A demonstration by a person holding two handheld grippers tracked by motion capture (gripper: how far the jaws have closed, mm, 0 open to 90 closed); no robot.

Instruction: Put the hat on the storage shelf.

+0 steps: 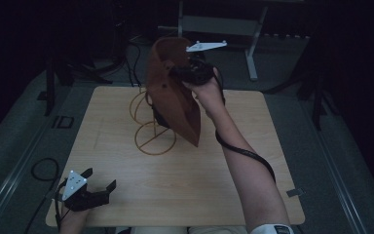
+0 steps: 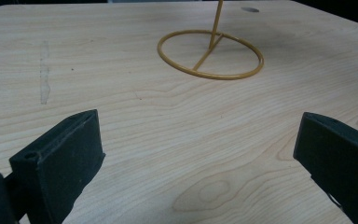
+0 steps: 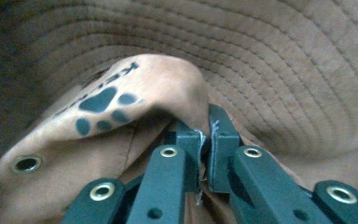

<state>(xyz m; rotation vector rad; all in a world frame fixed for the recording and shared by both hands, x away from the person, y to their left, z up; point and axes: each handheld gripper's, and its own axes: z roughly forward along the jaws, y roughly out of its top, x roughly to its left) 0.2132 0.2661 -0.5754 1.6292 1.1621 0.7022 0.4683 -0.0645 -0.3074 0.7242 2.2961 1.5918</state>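
The right arm reaches up over the table, and the right gripper is clamped shut on a brown bucket hat, held above a yellow wire stand. The hat hangs with its long axis running down, tilted toward the person. It has stitched rings, a paw print and an eyelet. The left gripper rests low at the near-left corner, jaws wide apart.

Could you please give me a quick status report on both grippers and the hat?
Right gripper shut on brown hat, lifted above yellow wire stand. Left gripper open, low over table. Nothing in the way.
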